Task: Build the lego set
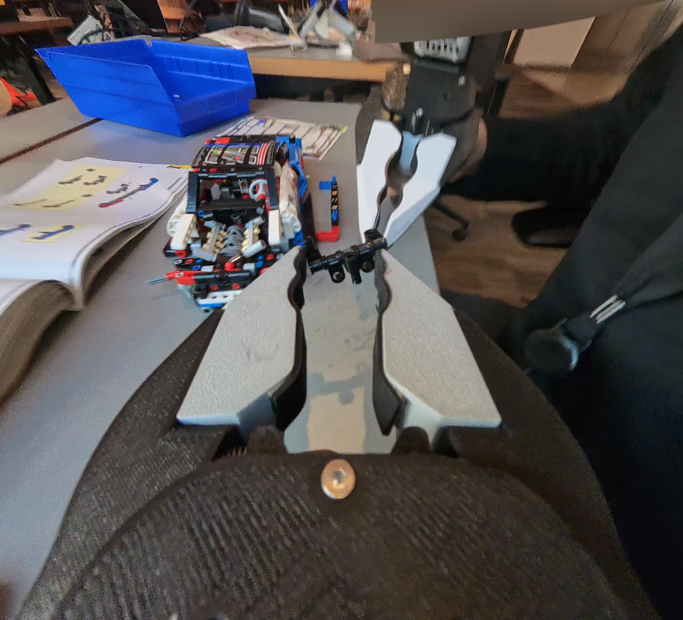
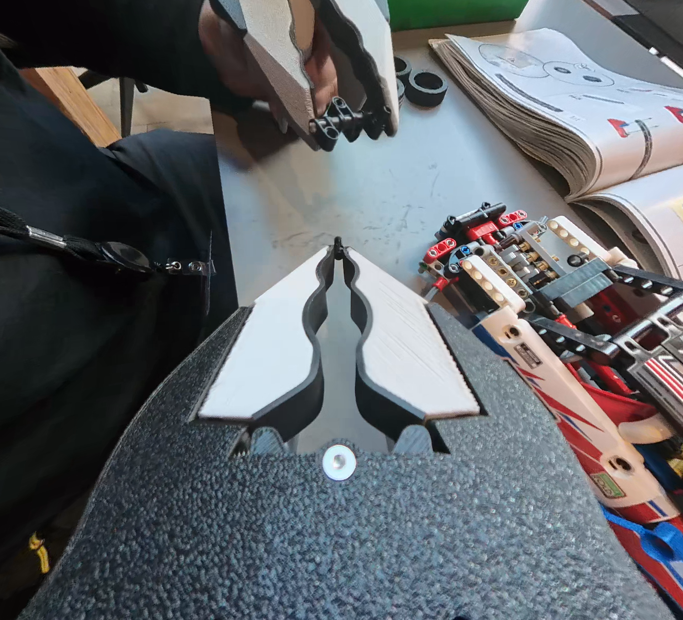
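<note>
The left gripper (image 1: 342,262) pinches the black connector assembly (image 2: 345,124) crosswise above the table (image 2: 369,196), left of the car model (image 1: 236,218), presenting it to the right gripper (image 2: 338,258), whose jaws pinch a small black pin (image 2: 337,243), probably for insertion.

A: Left gripper (image 1: 342,262) build?
B: Pale grey faceted fingers, wavy black pads, black textured housing w/ one brass-tone screw (image 1: 338,479) below the finger roots.
A: Right gripper (image 2: 337,251)?
B: White fingers, same black pads, pebbled black housing, silver screw (image 2: 339,462). Operator: black sleeves, black lanyard strap (image 2: 88,251).
</note>
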